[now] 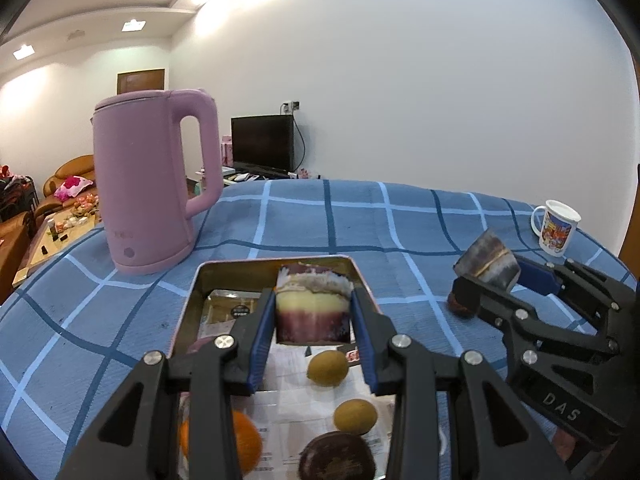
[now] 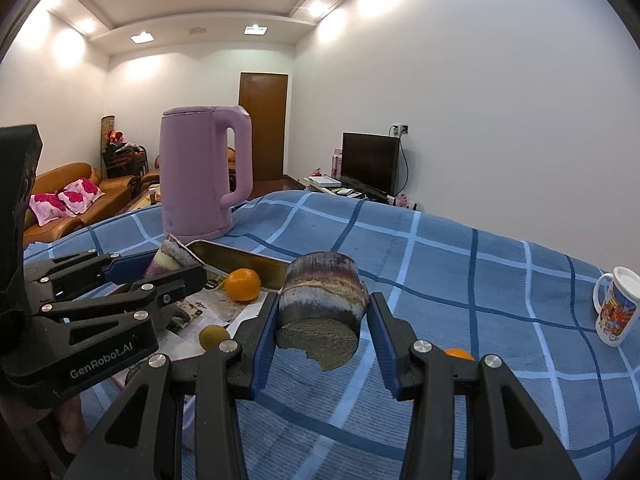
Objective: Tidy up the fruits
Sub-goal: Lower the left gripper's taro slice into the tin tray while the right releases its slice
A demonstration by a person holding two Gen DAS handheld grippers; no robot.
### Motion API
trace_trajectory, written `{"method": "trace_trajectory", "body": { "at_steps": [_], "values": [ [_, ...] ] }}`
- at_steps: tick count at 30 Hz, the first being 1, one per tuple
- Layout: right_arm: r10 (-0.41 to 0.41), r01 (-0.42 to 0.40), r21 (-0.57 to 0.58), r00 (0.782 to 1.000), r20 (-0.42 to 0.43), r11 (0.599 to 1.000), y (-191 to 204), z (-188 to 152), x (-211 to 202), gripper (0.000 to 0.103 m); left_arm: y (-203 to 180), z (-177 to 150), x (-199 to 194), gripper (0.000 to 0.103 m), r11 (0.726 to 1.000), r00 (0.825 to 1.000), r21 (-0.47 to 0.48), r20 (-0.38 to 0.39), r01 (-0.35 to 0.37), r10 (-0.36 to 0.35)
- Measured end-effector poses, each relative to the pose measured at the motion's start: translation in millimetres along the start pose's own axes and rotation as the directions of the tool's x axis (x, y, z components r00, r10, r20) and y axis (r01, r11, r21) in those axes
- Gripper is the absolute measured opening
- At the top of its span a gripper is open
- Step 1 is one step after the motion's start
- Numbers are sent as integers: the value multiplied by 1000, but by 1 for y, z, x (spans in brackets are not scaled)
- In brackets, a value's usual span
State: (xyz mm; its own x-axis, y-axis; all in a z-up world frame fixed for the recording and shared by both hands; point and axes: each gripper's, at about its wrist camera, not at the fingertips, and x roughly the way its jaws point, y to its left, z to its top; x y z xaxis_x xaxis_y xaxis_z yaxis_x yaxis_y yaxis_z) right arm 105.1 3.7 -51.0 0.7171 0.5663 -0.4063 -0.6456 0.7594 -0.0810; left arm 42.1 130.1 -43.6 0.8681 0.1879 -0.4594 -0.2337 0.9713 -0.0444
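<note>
My left gripper (image 1: 312, 304) is shut on a short purple sugarcane piece (image 1: 310, 312) and holds it above the metal tray (image 1: 200, 280). In the tray lie two small brown fruits (image 1: 328, 368), an orange (image 1: 246, 444) and a dark purple fruit (image 1: 336, 458) on paper. To the right, my right gripper (image 1: 494, 276) is shut on a second sugarcane piece (image 1: 486, 258). The right wrist view shows that chunk (image 2: 320, 296) pressed between the right gripper's (image 2: 320, 316) blue pads, above the cloth. The left gripper (image 2: 176, 266) is at its left, over the tray (image 2: 248, 260).
A pink kettle (image 1: 152, 184) stands behind the tray on the blue checked cloth (image 1: 400, 220). A printed white mug (image 1: 556, 228) is at the far right. A small dark fruit (image 1: 460, 306) and another orange (image 2: 458, 354) lie on the cloth near the right gripper.
</note>
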Motion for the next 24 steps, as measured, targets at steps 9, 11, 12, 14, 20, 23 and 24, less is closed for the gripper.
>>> {"method": "trace_trajectory", "body": {
  "at_steps": [9,11,12,14,20,23,24],
  "values": [
    [38,-39,-17,999,-12,999,14,4,11,46,13,0,-1,39,1000,1000,-5,-10,-24,24],
    [49,-49,-14,999,-15,999,17,6,13,46,15,1,0,39,1000,1000,-6,-12,-28,28],
    [53,-53,-14,998,-16,998,17,6,14,46,16,1,0,39,1000,999,-6,-14,-31,31],
    [63,-63,-14,998,-18,998,20,8,16,46,19,1,1,39,999,999,-6,-19,-35,35],
    [90,-90,-29,996,-21,995,31,15,21,46,28,0,4,39,999,998,-13,-33,-50,50],
    [102,-103,-46,994,-24,994,39,17,23,46,33,-1,5,39,998,998,-19,-40,-56,56],
    [105,-106,-49,994,-25,993,42,17,23,46,35,-1,5,39,998,997,-22,-43,-59,58]
  ]
}}
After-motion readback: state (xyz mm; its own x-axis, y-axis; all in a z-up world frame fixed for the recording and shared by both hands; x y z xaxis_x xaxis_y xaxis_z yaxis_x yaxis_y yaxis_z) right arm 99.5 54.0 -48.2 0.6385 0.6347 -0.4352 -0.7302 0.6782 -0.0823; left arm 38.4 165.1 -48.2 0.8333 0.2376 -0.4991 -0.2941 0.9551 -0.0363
